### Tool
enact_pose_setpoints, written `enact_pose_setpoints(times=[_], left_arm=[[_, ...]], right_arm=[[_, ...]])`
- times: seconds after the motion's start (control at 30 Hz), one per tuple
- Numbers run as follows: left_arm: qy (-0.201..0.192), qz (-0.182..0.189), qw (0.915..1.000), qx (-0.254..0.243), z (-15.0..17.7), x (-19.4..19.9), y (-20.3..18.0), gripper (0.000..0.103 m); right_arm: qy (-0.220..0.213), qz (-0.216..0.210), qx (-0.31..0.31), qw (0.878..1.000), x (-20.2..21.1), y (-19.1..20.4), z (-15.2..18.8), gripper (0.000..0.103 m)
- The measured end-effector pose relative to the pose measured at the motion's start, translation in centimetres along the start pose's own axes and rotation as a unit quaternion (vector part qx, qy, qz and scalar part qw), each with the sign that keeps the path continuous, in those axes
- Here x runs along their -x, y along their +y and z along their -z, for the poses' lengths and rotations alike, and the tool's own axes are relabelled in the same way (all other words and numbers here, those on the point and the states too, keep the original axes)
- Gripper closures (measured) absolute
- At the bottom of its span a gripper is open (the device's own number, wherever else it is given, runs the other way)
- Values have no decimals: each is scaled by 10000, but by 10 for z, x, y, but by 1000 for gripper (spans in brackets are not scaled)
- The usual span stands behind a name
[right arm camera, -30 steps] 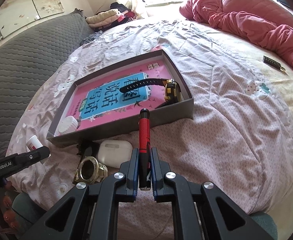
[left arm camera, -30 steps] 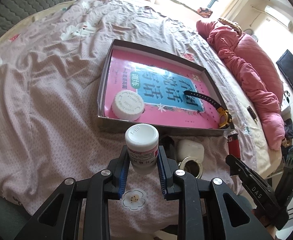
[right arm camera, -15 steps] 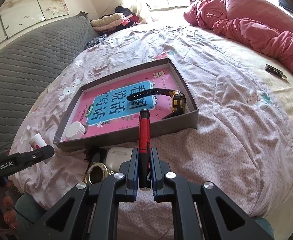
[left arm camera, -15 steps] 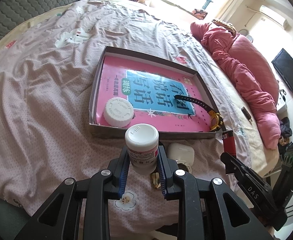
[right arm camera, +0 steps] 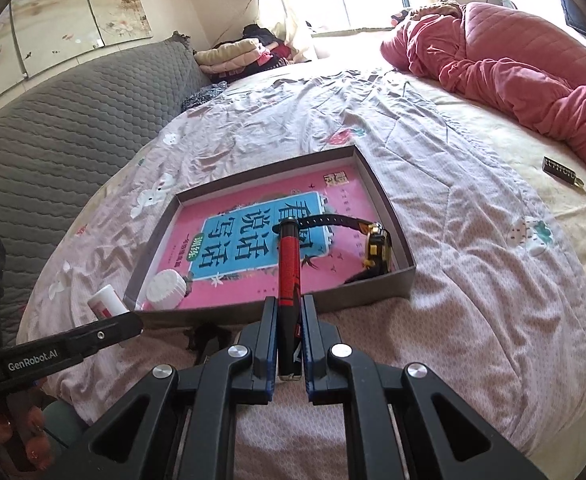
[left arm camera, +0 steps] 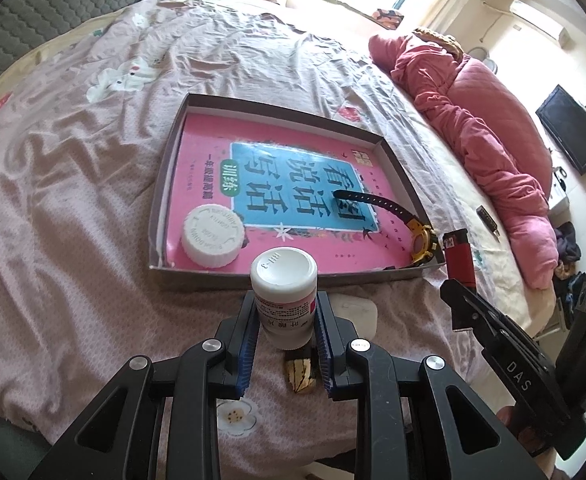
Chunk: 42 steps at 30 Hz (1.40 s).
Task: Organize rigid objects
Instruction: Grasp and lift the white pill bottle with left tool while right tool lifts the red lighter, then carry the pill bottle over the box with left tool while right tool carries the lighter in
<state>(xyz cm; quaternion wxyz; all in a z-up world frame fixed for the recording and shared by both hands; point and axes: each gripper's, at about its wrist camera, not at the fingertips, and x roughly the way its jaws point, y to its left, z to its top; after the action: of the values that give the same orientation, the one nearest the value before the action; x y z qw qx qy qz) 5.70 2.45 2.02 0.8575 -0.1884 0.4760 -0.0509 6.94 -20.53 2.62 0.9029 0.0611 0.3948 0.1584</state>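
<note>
My left gripper (left arm camera: 285,312) is shut on a small white pill bottle (left arm camera: 285,294) with a pink label, held above the bedspread just short of the grey tray (left arm camera: 293,278). In the tray lie a pink book (left arm camera: 277,188), a wide white-capped jar (left arm camera: 212,236) and a black and yellow watch (left arm camera: 421,240). My right gripper (right arm camera: 287,328) is shut on a red and black pen-shaped tool (right arm camera: 288,272) that points over the tray's near wall (right arm camera: 369,288). That tool's tip (left arm camera: 459,254) also shows at the right of the left wrist view.
A white earbud case (left arm camera: 355,310) and a brass piece (left arm camera: 301,372) lie on the bedspread under the left gripper. A pink quilt (right arm camera: 513,56) is bunched at the far right. A small dark bar (right arm camera: 561,168) lies near it. A grey padded headboard (right arm camera: 53,132) runs along the left.
Both grippers have risen with their loads, and the tray now sits lower and fuller in each view. The red tool's tip now reaches over the tray. The brass ring is now hidden in the right wrist view.
</note>
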Motion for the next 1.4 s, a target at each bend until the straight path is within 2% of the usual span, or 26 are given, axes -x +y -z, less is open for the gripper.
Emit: enact_pose_setpoints(times=[0.43, 0.93, 1.4], left_arm=[[-47, 36, 9999, -135, -20, -7, -14, 76], [-108, -67, 9997, -223, -25, -15, -21, 76], [92, -208, 9993, -301, -38, -44, -23, 76]], right_arm=[[-76, -2, -1, 10000, -1, 1, -9, 92], [-81, 96, 85, 9999, -11, 1, -25, 92], [76, 152, 153, 9997, -35, 1, -37, 92]])
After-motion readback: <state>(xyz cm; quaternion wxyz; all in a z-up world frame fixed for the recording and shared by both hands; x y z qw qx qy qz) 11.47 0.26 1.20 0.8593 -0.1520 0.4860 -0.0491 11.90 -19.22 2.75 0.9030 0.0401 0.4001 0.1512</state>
